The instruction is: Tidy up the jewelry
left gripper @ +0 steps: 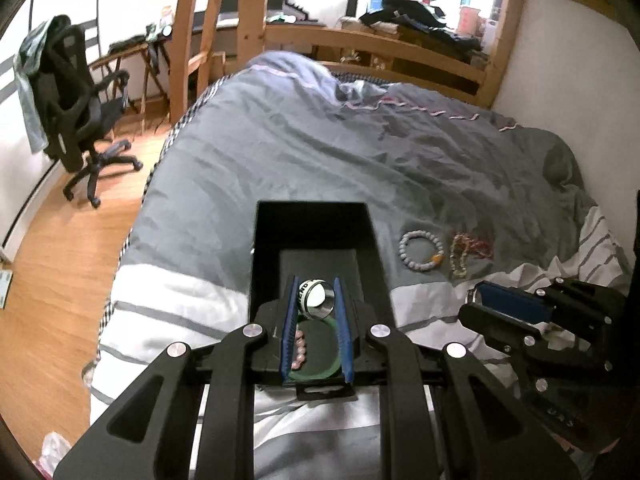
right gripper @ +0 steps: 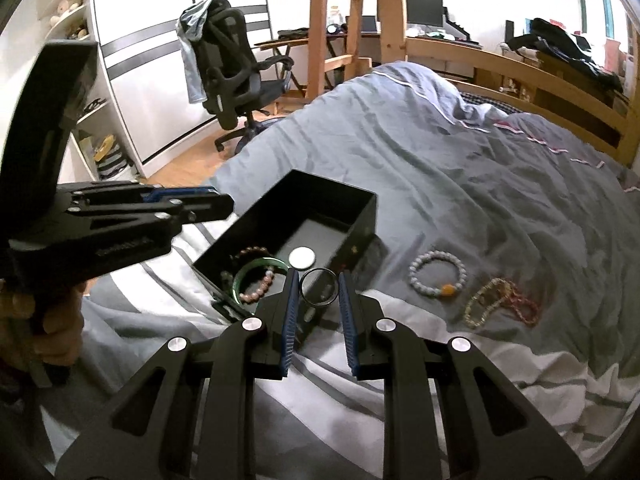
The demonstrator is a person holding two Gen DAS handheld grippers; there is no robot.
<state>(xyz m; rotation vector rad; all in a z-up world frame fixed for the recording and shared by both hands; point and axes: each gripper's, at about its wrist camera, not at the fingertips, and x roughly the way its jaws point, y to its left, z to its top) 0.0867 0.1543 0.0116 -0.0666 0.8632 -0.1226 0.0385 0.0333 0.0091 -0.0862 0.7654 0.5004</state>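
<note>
Grey bedding (right gripper: 460,168) carries the black box (right gripper: 362,216), over which the right gripper (right gripper: 319,286) pinches a dark ring (right gripper: 318,286) for dropping in, while the left gripper (left gripper: 317,300) grips a silver band (left gripper: 316,298) above it.

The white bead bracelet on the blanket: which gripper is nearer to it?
Right. The right gripper is just beside the white bead bracelet; the left gripper is over the black box, farther away.

grey-quilted bed (left gripper: 360,152) in a wooden frame (left gripper: 400,56); black office chair (right gripper: 236,76) on wood floor (left gripper: 52,248).
</note>
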